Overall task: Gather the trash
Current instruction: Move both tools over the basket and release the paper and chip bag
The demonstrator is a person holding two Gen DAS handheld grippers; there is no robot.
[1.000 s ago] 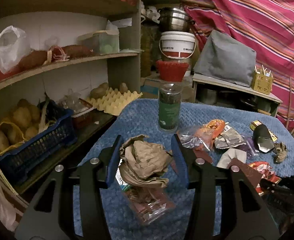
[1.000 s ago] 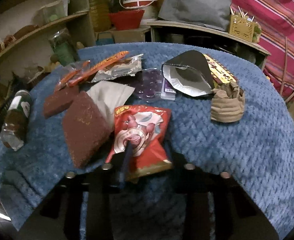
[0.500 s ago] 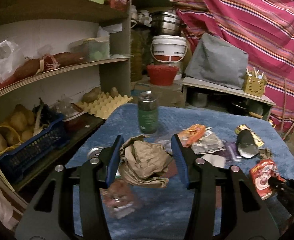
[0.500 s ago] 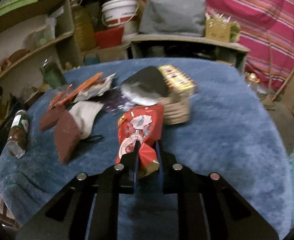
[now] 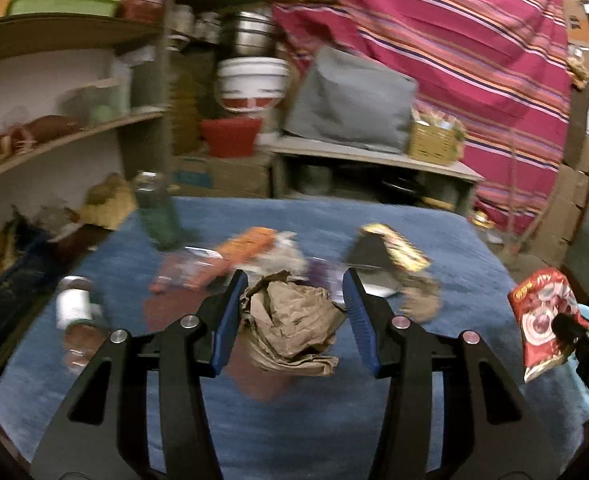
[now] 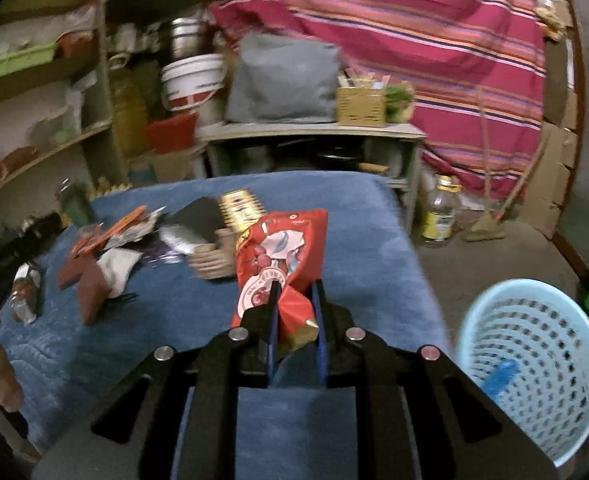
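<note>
My left gripper [image 5: 294,292] is shut on a crumpled brown paper bag [image 5: 290,324] and holds it above the blue table cloth [image 5: 294,412]. My right gripper [image 6: 294,292] is shut on a red snack bag [image 6: 282,256], lifted off the table; the bag also shows at the right edge of the left wrist view [image 5: 542,312]. A light blue perforated basket [image 6: 534,364] stands on the floor to the right of the table, a blue item inside. More trash lies on the cloth: orange wrappers [image 5: 230,256], a black and gold pouch [image 5: 386,256], a fallen bottle [image 5: 76,320].
A green jar [image 5: 158,212] stands at the table's far left. Shelves with produce [image 5: 34,148] run along the left. A low bench with a grey cushion [image 5: 350,108] and a wicker box stands behind the table. A bottle [image 6: 438,212] and broom are on the floor.
Both grippers have risen and swung right with their loads. The red snack bag came off the table, and the blue basket has come into the right wrist view.
</note>
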